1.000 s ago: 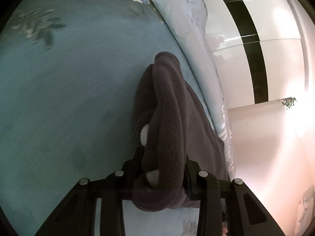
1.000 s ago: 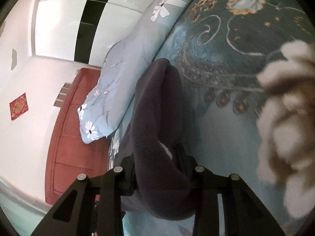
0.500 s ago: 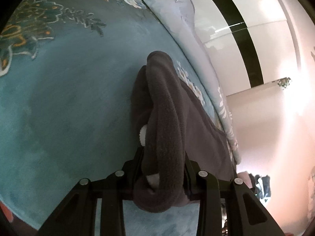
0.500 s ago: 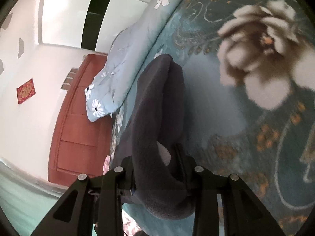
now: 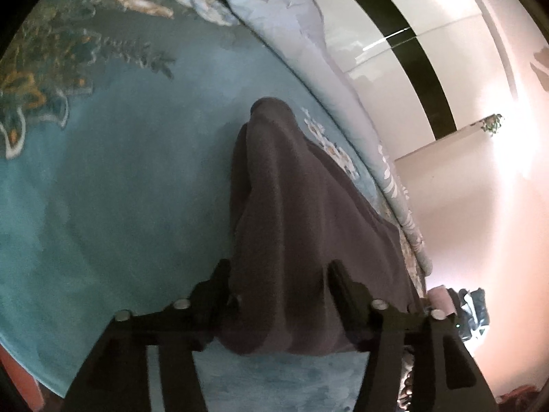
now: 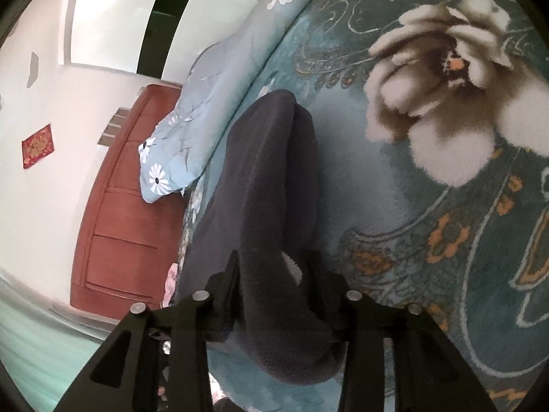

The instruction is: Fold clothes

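A dark grey fleece garment (image 5: 291,189) lies bunched on the teal flowered bedspread (image 5: 103,189) and runs away from the camera. My left gripper (image 5: 278,267) straddles its near end. Its jaws are opening, and the cloth sags loose between the fingers (image 5: 223,271). The right wrist view shows the same garment (image 6: 264,178) as a thick fold with a bit of white lining (image 6: 293,267). My right gripper (image 6: 274,264) is around that fold. Its jaws are opening too, though the pads still touch the fleece on both sides.
A light blue quilt with white flowers (image 6: 192,130) lies along the far edge of the bed (image 5: 308,51). Behind it are a white wardrobe with a black stripe (image 5: 394,34) and a red-brown wooden panel (image 6: 116,223). Dark clothes (image 5: 470,309) are piled off the bed's edge.
The left jaws have spread apart and the tight fleece roll between them has slumped wider. Both views slid across the bedspread earlier, then held still. The right grip looks almost the same.
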A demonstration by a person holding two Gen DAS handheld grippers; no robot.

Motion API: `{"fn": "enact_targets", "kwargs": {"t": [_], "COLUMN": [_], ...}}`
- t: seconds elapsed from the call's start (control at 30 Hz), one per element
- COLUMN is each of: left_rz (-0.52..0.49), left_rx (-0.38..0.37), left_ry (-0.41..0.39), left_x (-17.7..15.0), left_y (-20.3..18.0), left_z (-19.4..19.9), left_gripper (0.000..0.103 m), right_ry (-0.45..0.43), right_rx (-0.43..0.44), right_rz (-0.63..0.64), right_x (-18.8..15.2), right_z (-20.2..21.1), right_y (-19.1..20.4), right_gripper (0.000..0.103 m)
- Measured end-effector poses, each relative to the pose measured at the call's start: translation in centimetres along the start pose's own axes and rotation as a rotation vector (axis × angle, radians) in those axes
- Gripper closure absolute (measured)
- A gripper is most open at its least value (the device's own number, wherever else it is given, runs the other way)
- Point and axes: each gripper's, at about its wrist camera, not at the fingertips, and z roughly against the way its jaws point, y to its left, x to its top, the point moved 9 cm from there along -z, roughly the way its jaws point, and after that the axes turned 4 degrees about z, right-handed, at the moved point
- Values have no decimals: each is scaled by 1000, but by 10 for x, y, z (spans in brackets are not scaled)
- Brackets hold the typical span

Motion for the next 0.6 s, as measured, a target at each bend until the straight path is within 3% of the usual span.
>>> {"fn": "enact_targets", "kwargs": {"t": [0.13, 0.2, 0.37, 0.6], "left_rz": [-35, -51, -93, -140], "left_rx": [29, 52, 84, 64], "left_ry": [-23, -19, 34, 228], "left_x": [12, 18, 37, 43], "left_y": [0, 1, 3, -3], "left_z": [8, 10, 0, -60], "left_gripper": [23, 21, 20, 20], "right_ry": [-14, -26, -31, 122], "right_rx": [-18, -24, -27, 30], "right_rz": [55, 99, 182, 163], "right_x": [3, 5, 23, 38], "right_z": [3, 7, 17, -12], "right_y": [-2, 2, 4, -13], "right_gripper": [36, 20, 19, 19]}}
